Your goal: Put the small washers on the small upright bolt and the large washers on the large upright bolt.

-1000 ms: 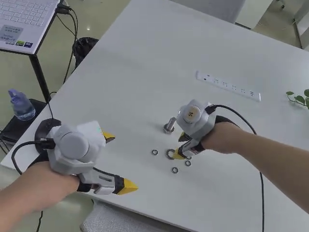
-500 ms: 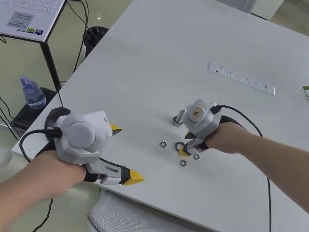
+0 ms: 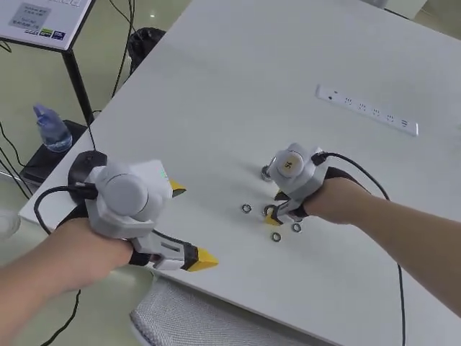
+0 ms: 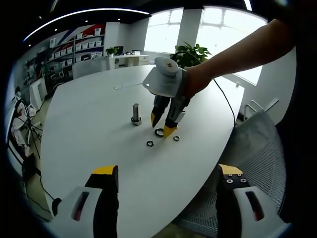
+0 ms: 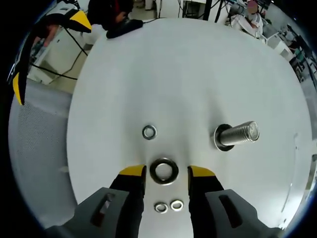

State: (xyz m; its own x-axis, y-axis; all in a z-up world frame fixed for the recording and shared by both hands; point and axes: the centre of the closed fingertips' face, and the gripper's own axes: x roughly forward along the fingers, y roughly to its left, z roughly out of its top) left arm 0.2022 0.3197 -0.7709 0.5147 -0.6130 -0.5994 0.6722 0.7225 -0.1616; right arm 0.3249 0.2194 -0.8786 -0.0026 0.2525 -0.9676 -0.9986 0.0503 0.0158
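Observation:
An upright steel bolt (image 5: 237, 135) stands on the white table (image 3: 238, 86); in the head view the bolt (image 3: 266, 172) is half hidden behind my right gripper (image 3: 277, 214). That right gripper (image 5: 166, 172) points down at the table, open, with its yellow tips either side of a large washer (image 5: 164, 170) and not touching it. A small washer (image 5: 149, 132) lies just beyond, and two more small washers (image 5: 168, 206) lie under the jaws. My left gripper (image 3: 191, 223) hovers open and empty at the table's near edge, and my left gripper (image 4: 167, 171) looks toward the large washer (image 4: 159, 132).
A white power strip (image 3: 367, 112) lies further back on the table. Off the left edge are a water bottle (image 3: 52, 128) and a laptop stand (image 3: 50, 18). A grey mesh chair (image 3: 187, 317) sits below the near edge.
The head camera has swung, shifting the whole picture. The right gripper stays over the large washer with its tips close around it. The left gripper holds about the same place.

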